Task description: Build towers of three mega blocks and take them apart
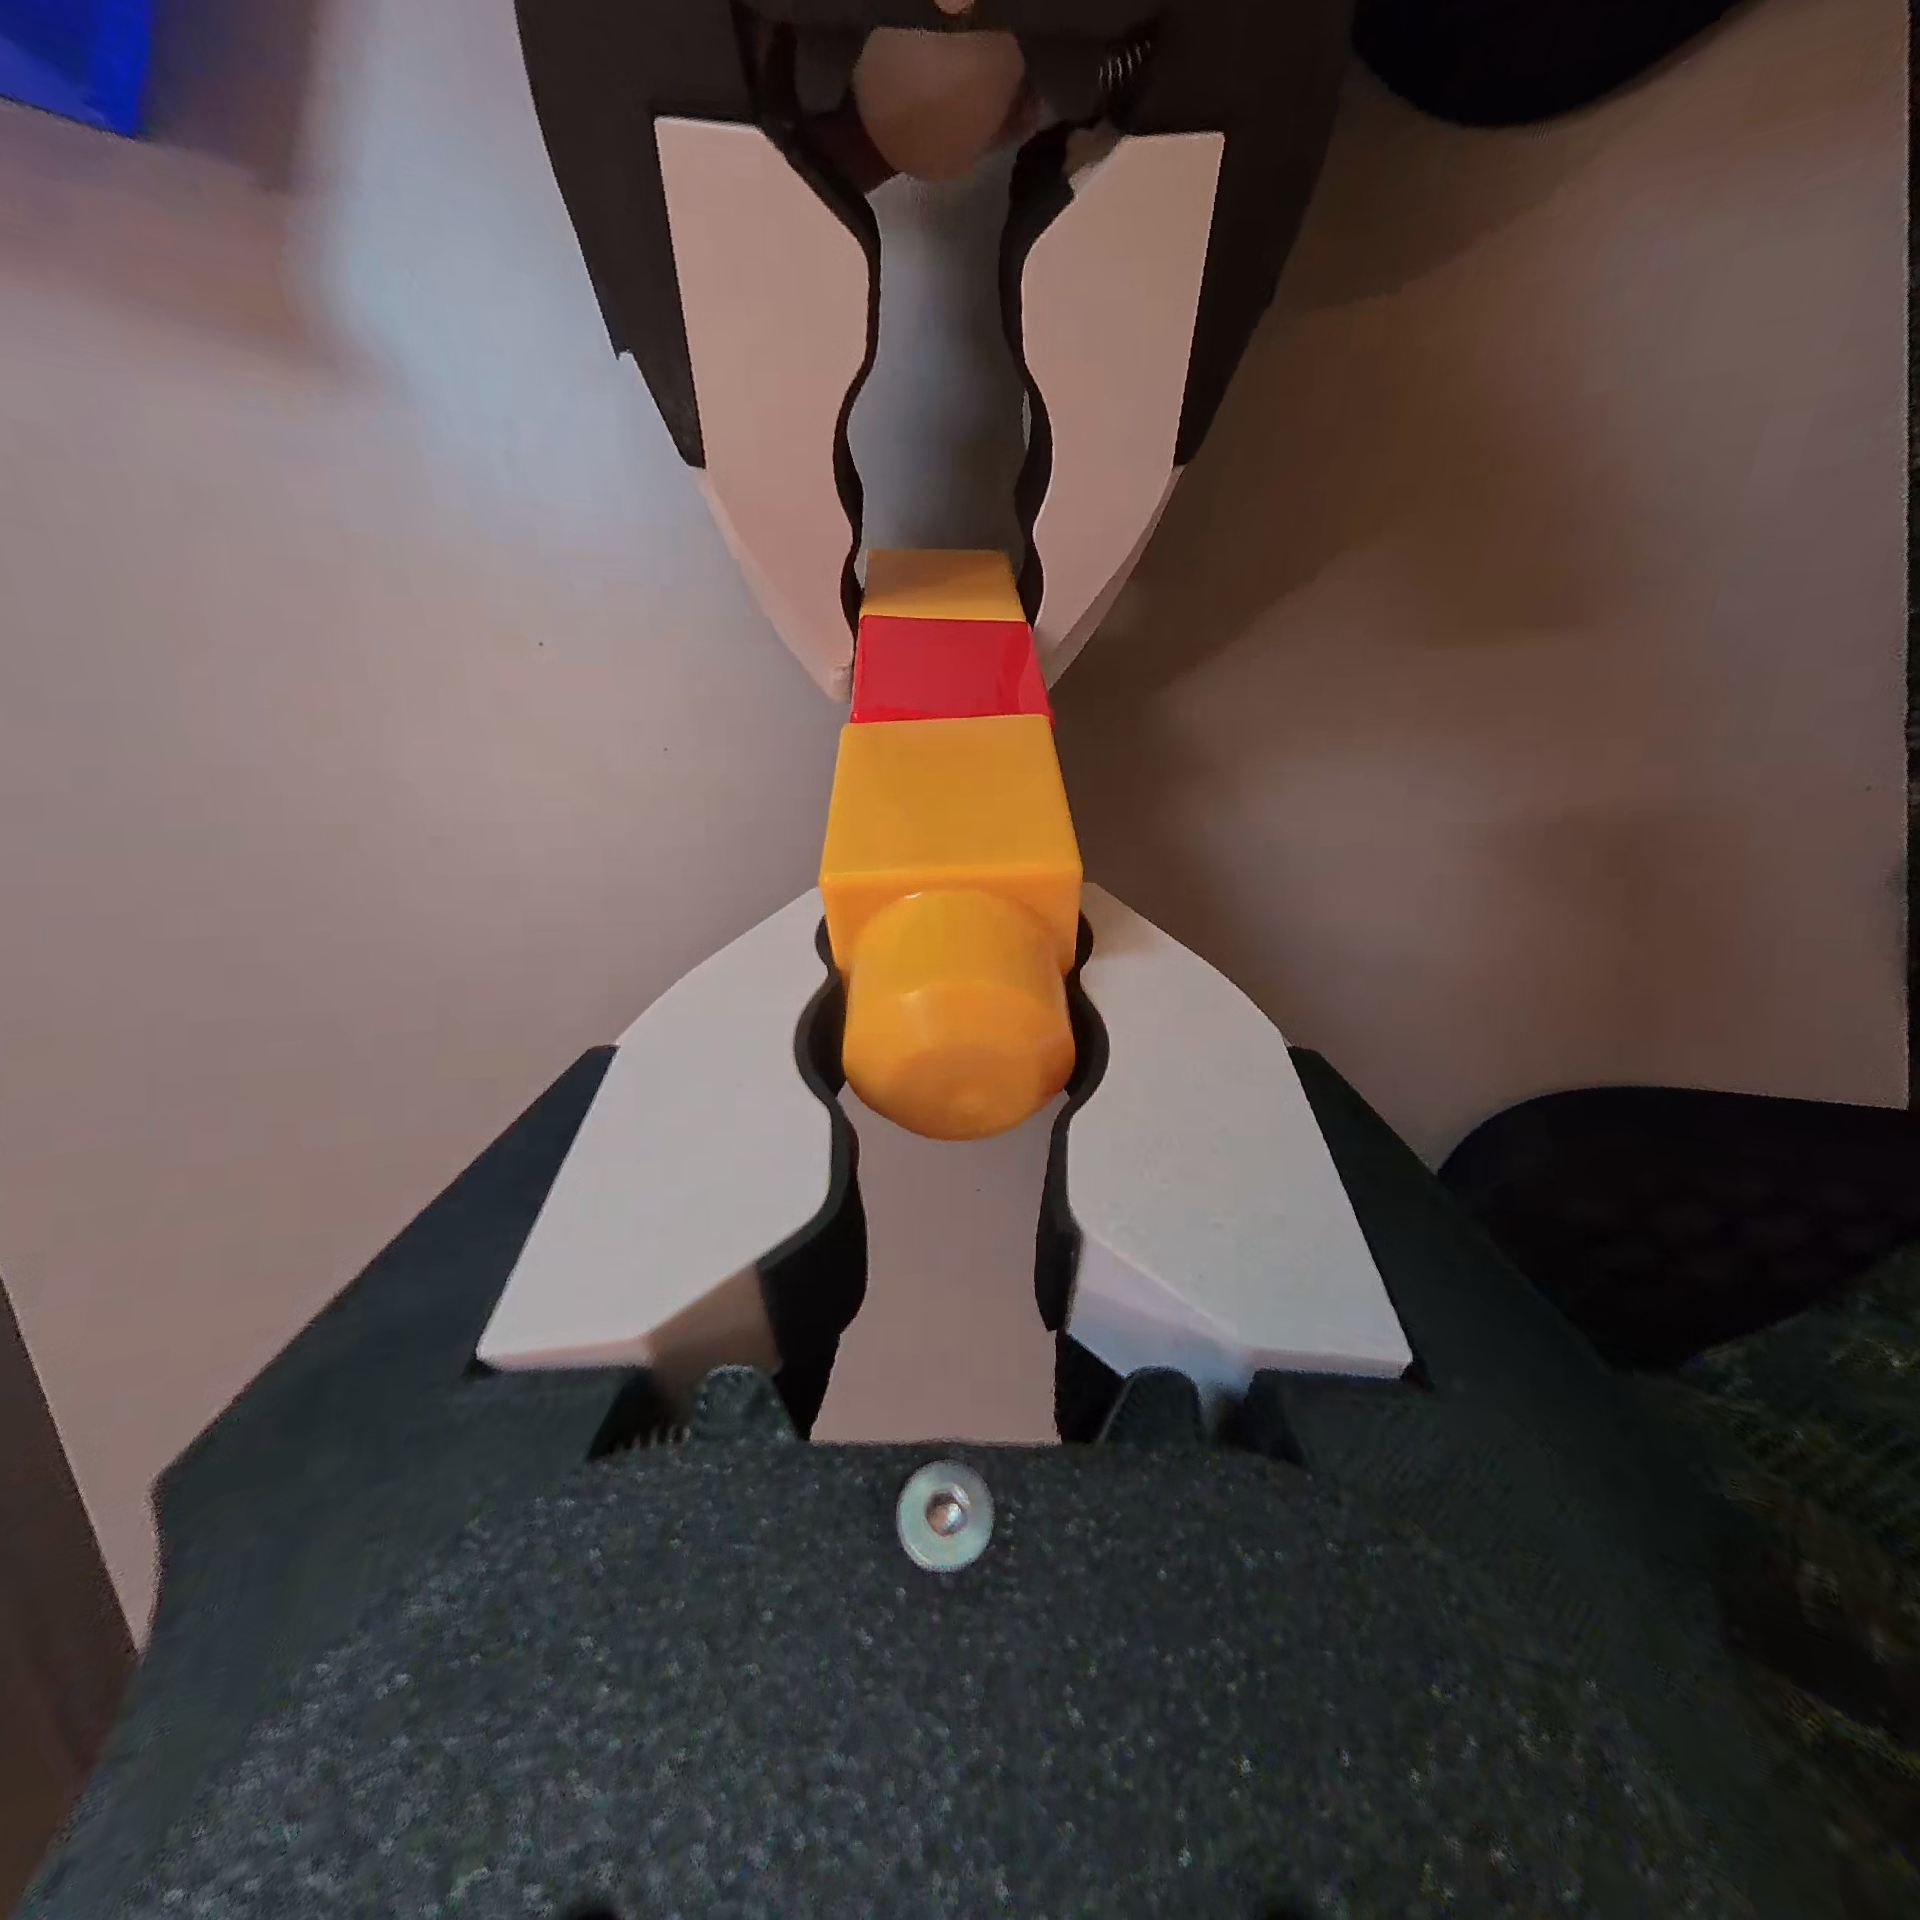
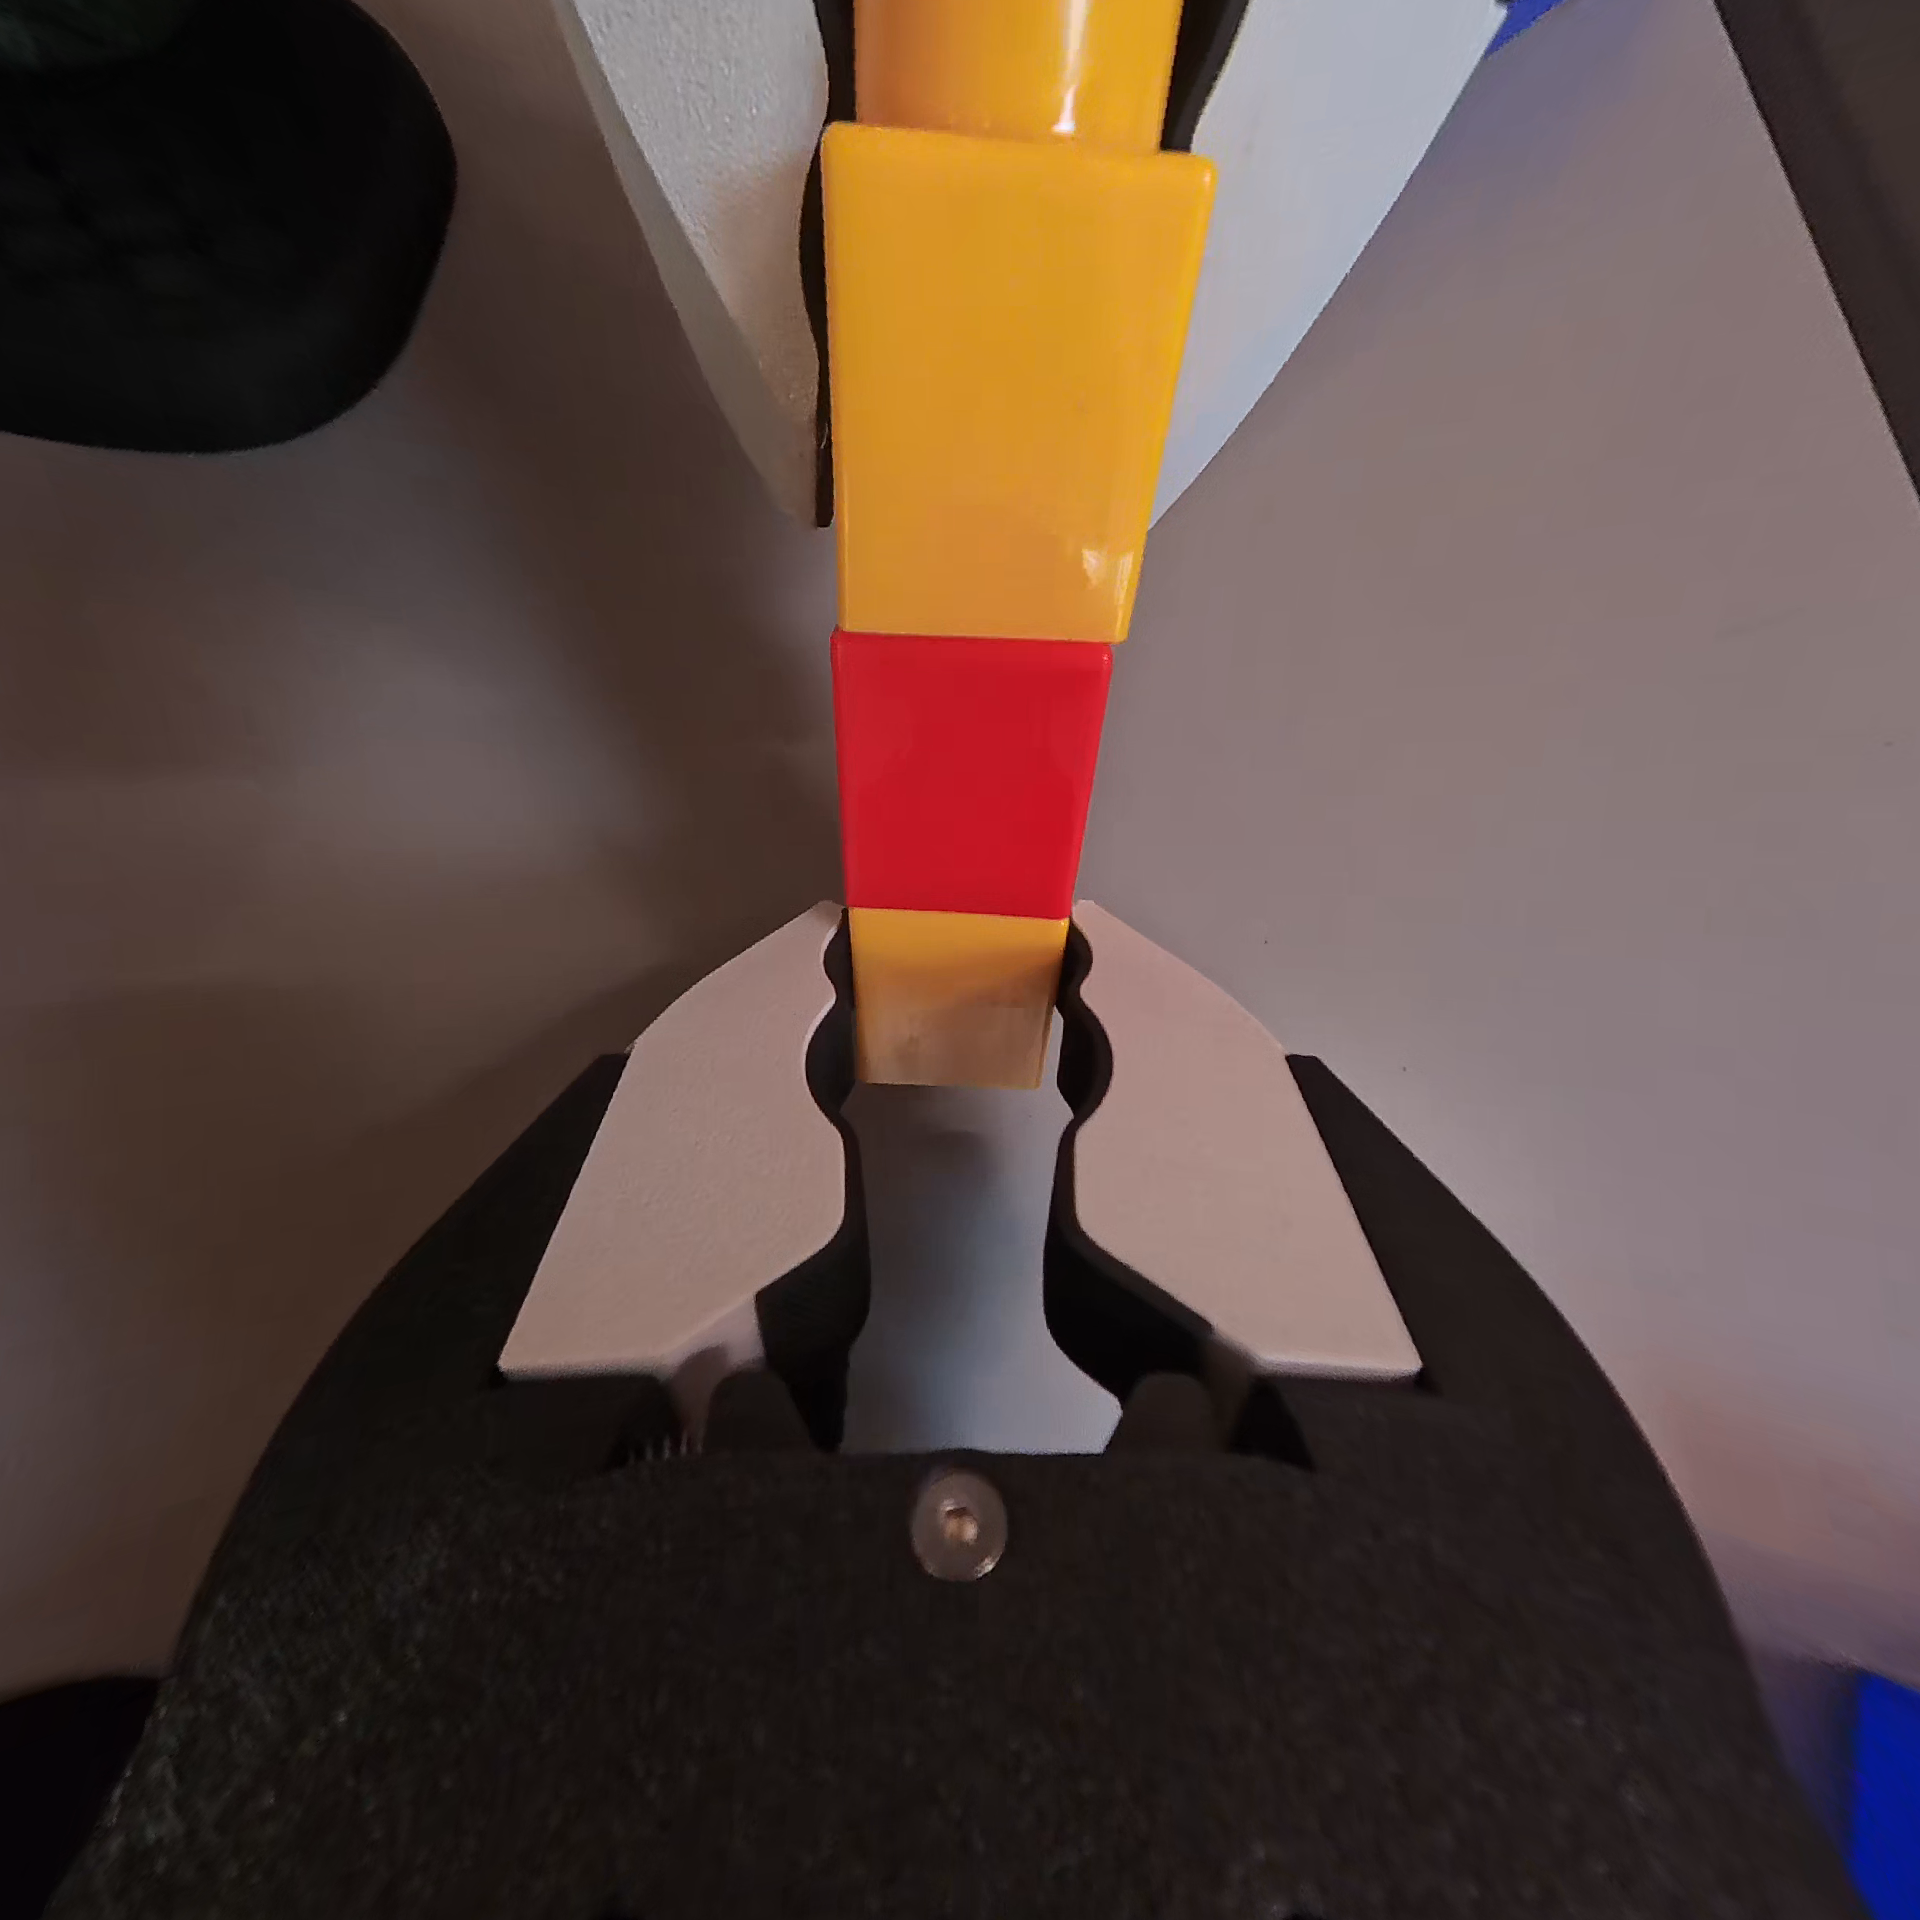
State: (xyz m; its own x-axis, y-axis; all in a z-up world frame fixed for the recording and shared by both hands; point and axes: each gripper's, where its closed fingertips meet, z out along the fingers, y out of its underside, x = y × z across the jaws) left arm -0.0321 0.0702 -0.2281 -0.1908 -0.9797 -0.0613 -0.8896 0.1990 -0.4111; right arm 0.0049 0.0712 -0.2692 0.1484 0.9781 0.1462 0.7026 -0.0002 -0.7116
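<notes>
A tower of three mega blocks is held between my two grippers over a white surface. In the left wrist view it reads yellow block (image 1: pixel 951 810), red block (image 1: pixel 945 675), far yellow block (image 1: pixel 940 587). My left gripper (image 1: pixel 956 914) is shut on the round stud of the near yellow block. My right gripper (image 1: pixel 945 665) faces it, shut on the far yellow block. In the right wrist view my right gripper (image 2: pixel 954 935) grips the small yellow block (image 2: pixel 956 987), then come the red block (image 2: pixel 966 769) and the large yellow block (image 2: pixel 1008 384), with the left gripper's finger (image 2: pixel 717 312) beside it.
The white tabletop (image 1: pixel 364 831) lies under the blocks. A dark soft object (image 1: pixel 1662 1195) sits at the right, and it also shows in the right wrist view (image 2: pixel 208 208). A blue thing (image 1: pixel 62 62) is at the far left corner. Across from one pair of fingers to the other is roughly 6 cm.
</notes>
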